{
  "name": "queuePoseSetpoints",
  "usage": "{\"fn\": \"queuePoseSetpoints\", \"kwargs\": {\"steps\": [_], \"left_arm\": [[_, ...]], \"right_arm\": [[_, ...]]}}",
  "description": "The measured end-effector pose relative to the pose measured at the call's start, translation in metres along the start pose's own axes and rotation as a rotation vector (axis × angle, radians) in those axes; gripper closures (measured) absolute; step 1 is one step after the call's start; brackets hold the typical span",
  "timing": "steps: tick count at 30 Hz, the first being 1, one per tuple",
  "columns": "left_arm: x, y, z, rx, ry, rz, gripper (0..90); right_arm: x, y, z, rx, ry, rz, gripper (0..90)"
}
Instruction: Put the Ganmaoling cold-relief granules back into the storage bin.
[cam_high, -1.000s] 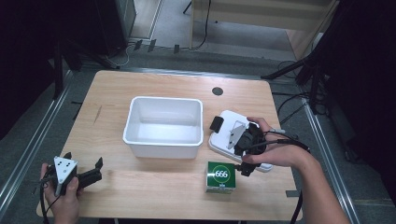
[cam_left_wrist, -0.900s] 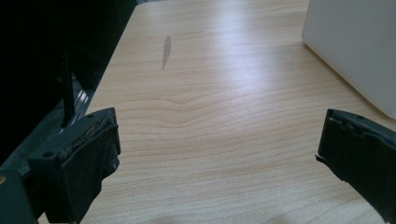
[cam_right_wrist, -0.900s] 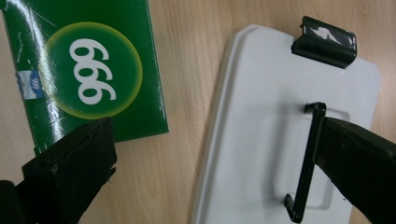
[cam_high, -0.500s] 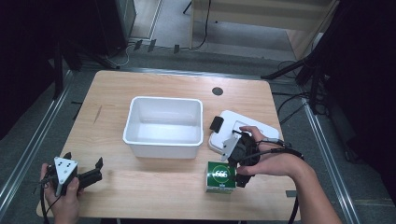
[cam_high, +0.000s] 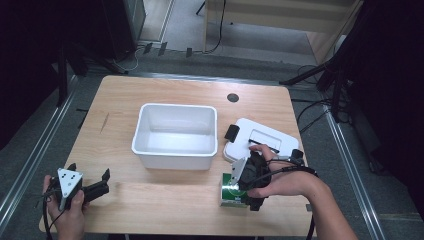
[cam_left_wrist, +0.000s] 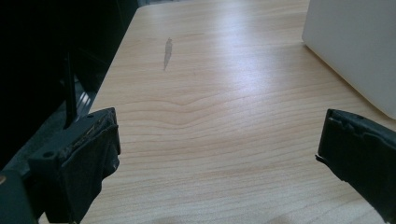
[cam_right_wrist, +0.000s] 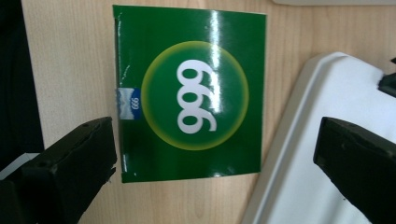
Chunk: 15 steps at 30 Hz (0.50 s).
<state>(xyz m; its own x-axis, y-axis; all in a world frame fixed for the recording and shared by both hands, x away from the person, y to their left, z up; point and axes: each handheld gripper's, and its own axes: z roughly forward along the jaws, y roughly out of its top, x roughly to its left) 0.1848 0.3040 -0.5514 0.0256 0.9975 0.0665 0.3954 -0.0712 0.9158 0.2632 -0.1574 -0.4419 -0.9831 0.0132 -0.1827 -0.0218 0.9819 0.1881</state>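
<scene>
A wooden bench (cam_high: 150, 200) was seen from above, with a person's forearms coming in from the bottom edge. Near the middle of the bench stood a white tub (cam_high: 176, 135), open at the top. Just to its right lay a white lid (cam_high: 260, 137) with a black clip at its near left corner.

The right claw (cam_high: 245, 192) hung directly over a green box (cam_high: 231, 190) that lay flat on the bench, just in front of the lid and near the front right corner of the tub. In the right gripper view the right claw (cam_right_wrist: 215, 154) was spread wide, one black jaw at each lower corner, not touching anything. Between the jaws lay the green box (cam_right_wrist: 191, 93), its glossy top printed with a yellow-ringed circle, large white digits and a small blue label at one edge. The rounded corner of the white lid (cam_right_wrist: 327, 93) lay just beside the box, on the right of that view.

The left claw (cam_high: 97, 187) was held low at the front left of the bench, well apart from the box. In the left gripper view the left claw (cam_left_wrist: 217, 144) was also wide open over bare wood, with a side wall of the white tub (cam_left_wrist: 350, 46) at the upper right.
</scene>
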Motion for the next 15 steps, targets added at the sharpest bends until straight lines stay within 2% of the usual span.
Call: {"fn": "queuePoseSetpoints", "kwargs": {"steps": [8, 15], "left_arm": [[0.000, 0.000, 0.000, 0.000, 0.000, 0.000, 0.0], [0.000, 0.000, 0.000, 0.000, -0.001, 0.000, 0.0]], "right_arm": [[0.003, 0.002, 0.010, 0.001, 0.042, 0.000, 0.0], [0.002, 0.002, 0.017, 0.018, 0.052, -0.001, 0.0]]}}
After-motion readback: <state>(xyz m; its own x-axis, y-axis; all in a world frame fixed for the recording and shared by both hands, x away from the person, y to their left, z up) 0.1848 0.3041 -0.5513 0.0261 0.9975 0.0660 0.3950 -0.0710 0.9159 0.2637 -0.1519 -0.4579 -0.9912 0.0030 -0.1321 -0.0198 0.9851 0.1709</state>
